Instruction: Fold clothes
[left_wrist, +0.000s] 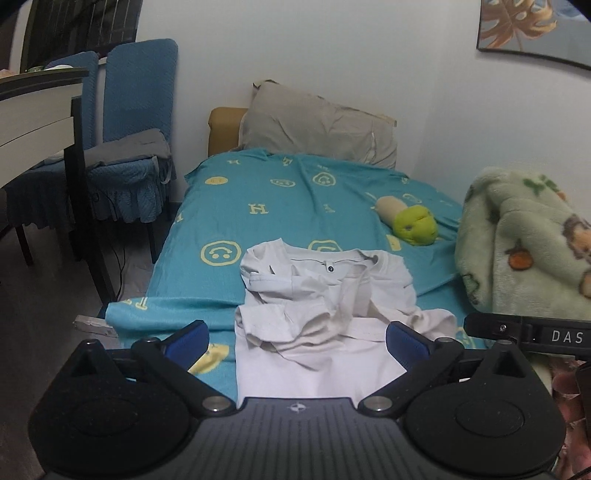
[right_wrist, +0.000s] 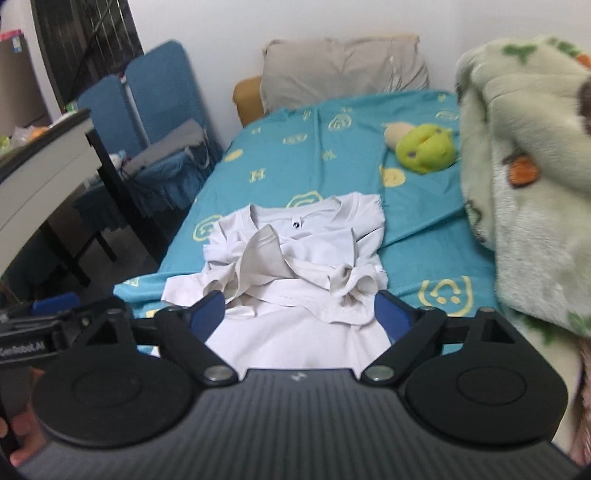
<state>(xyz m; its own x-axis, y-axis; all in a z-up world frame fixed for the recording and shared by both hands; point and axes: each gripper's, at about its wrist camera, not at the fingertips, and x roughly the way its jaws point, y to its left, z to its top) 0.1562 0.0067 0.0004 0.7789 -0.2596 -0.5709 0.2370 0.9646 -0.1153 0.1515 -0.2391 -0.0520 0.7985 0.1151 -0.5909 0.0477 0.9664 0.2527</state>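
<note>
- Left wrist view: left gripper (left_wrist: 295, 341) had its blue pads spread wide, holding nothing, hovering over near end of the bed.
- White T-shirt (left_wrist: 325, 314) lay on the teal sheet (left_wrist: 258, 192) at the near end of the bed, collar pointing away toward the pillow, sleeves folded in over the chest & crumpled, lower hem reaching toward the camera betw. the two fingers.
- Grey pillow (left_wrist: 317, 125) sat at the far end against the white wall; green plush toy (left_wrist: 413, 221) lay on the sheet to the right, beyond the shirt.
- Pale green fleece blanket (left_wrist: 524, 243) w/ cartoon print was bunched at right edge of the bed.
- Blue-covered chair (left_wrist: 136, 110) stood left of the bed, grey cloth on its seat; a table (left_wrist: 37, 107) edge showed at far left.
- Part of right gripper (left_wrist: 532, 332) showed at right, black body only; can't tell its fingers from here.
- Right wrist view: right gripper (right_wrist: 300, 314) was also spread wide & empty, fingers either side of the T-shirt (right_wrist: 295, 266) lower half, whether touching can't tell.
- Shirt was in the same lay: collar far, sleeves crossed over the middle, wrinkled.
- Plush toy (right_wrist: 424, 147) lay near the blanket (right_wrist: 524, 184), which filled the right side.
- Pillow (right_wrist: 343, 70) at far end; chair (right_wrist: 166, 103) & table (right_wrist: 40, 177) at left.
- Left gripper (right_wrist: 51, 314) showed at left edge, a hand (right_wrist: 18, 439) below it.
</note>
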